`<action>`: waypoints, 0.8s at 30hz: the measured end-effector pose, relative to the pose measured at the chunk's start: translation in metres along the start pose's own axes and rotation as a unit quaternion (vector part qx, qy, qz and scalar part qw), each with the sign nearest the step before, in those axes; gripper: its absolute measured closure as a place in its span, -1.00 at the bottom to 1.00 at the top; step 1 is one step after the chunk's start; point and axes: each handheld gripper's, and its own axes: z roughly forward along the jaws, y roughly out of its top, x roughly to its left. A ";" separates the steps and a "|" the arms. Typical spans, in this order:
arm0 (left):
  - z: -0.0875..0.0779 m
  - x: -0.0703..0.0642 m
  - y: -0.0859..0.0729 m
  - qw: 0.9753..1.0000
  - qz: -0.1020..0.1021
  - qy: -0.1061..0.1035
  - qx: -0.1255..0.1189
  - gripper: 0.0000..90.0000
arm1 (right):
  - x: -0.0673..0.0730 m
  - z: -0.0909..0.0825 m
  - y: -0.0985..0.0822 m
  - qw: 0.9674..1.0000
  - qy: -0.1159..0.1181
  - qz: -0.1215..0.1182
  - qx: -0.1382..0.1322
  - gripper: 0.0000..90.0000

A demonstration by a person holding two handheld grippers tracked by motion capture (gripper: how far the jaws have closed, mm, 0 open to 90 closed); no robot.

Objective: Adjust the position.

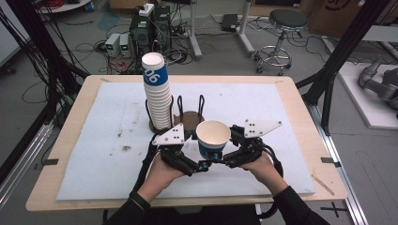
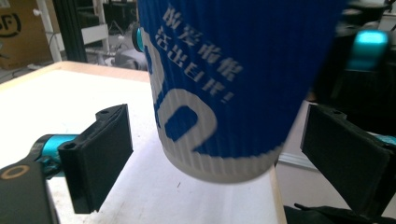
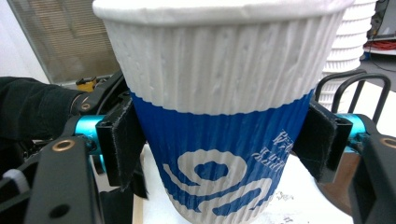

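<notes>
A white paper cup with a blue band (image 1: pixel 213 136) hangs upright above the front middle of the white mat (image 1: pixel 103 150). My right gripper (image 1: pixel 218 153) comes in from the right and is shut on it; in the right gripper view both pads press the blue band of the cup (image 3: pixel 219 116), the gripper (image 3: pixel 219 140) level with it. My left gripper (image 1: pixel 206 165) sits low at the cup's left. In the left gripper view the cup (image 2: pixel 224 93) hangs between the gripper's (image 2: pixel 217 154) open jaws, with a gap on each side.
A tall stack of matching cups (image 1: pixel 157 93) stands in a black wire cup holder (image 1: pixel 190 119) just behind the held cup, with brown empty slots beside it. The stack (image 3: pixel 348 51) rises close behind the cup's right side. A stool (image 1: pixel 281 33) and cables lie beyond the table.
</notes>
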 end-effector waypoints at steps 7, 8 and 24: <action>0.003 -0.001 -0.001 1.000 0.004 -0.020 0.003 -0.51 | 0.003 0.006 -0.002 1.000 0.010 0.001 0.012 -0.42; 0.002 -0.002 -0.001 1.000 0.010 -0.019 0.005 -0.37 | 0.003 0.006 -0.002 1.000 0.011 -0.001 0.011 -0.42; 0.004 -0.001 -0.004 0.999 0.007 -0.029 0.013 -0.33 | 0.004 0.005 0.003 1.000 0.014 0.004 0.004 -0.59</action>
